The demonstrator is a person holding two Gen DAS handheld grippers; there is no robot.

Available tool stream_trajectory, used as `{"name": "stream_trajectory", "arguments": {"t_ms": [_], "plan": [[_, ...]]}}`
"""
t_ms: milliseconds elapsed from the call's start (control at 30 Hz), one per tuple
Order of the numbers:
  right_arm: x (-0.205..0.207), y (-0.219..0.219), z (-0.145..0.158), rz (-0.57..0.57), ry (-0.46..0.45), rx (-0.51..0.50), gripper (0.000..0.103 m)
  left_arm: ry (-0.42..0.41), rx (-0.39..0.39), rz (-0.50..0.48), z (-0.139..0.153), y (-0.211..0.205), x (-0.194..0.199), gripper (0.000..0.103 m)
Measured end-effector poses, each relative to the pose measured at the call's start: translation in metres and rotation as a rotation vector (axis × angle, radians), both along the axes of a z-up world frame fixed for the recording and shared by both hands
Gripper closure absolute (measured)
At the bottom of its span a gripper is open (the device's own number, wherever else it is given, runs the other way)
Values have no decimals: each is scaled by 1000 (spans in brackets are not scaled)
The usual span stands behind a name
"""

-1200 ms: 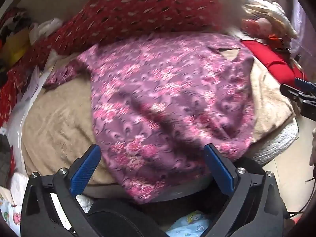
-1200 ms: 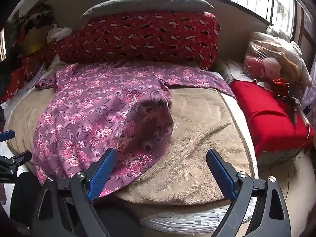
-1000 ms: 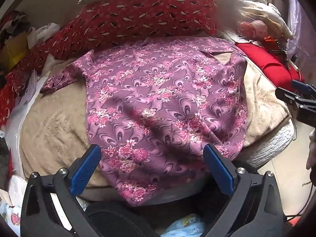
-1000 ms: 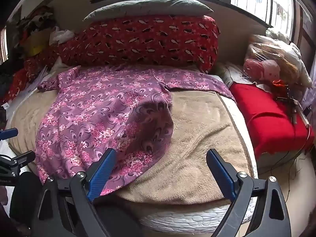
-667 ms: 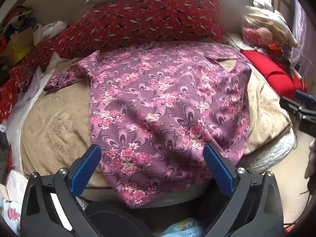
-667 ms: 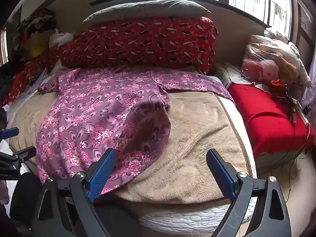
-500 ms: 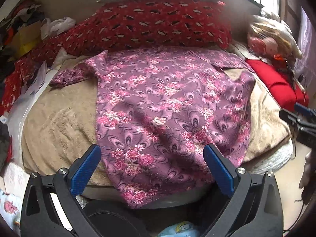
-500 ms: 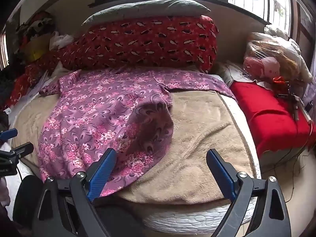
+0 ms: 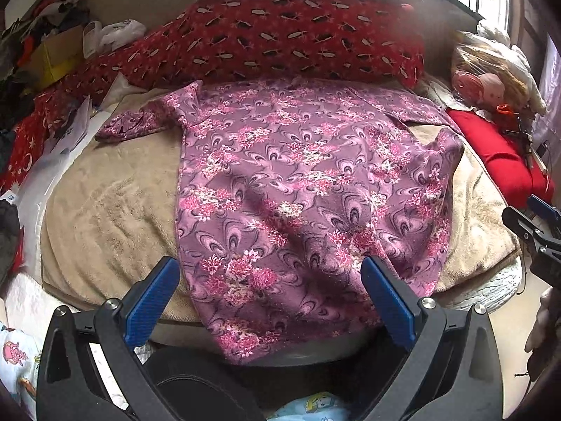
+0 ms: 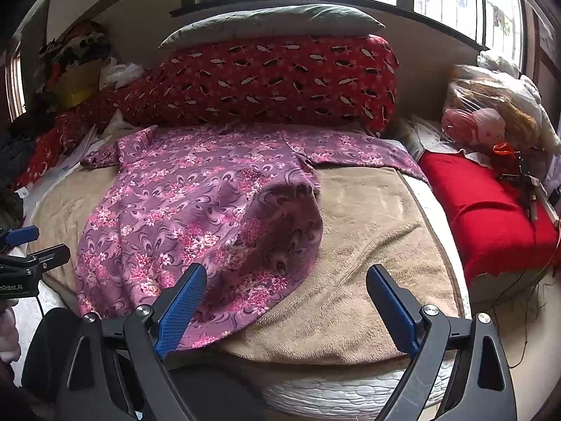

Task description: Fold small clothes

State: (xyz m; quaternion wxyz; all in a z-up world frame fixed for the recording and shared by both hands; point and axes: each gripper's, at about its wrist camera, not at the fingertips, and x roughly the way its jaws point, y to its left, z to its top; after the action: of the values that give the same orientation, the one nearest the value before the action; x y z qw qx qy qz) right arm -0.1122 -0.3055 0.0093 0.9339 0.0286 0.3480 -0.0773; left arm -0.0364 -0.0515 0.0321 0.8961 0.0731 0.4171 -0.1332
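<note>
Both grippers backed off; dress (image 9: 298, 193) unmoved.

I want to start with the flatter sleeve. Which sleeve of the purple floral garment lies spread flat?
The sleeve stretching toward the red cushion lies flat; the other sleeve is shorter-looking and crumpled.

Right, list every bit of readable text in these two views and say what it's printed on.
"Robot.AI", the end of a white label cut off by the frame edge, on the black body of the left gripper in the right wrist view.
Papers at the bed's left edge carry dark print, too blurred to read.
Cartoon-print cloth at lower left: pictures only, no legible words.
Nothing else is readable.
</note>
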Motion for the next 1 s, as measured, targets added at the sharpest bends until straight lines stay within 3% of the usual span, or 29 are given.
{"name": "stream_trajectory", "arguments": {"t_ms": [1000], "plan": [[-2,-6,-2,2,-12,32,9,24,3,1,-2,-1,3,0]]}}
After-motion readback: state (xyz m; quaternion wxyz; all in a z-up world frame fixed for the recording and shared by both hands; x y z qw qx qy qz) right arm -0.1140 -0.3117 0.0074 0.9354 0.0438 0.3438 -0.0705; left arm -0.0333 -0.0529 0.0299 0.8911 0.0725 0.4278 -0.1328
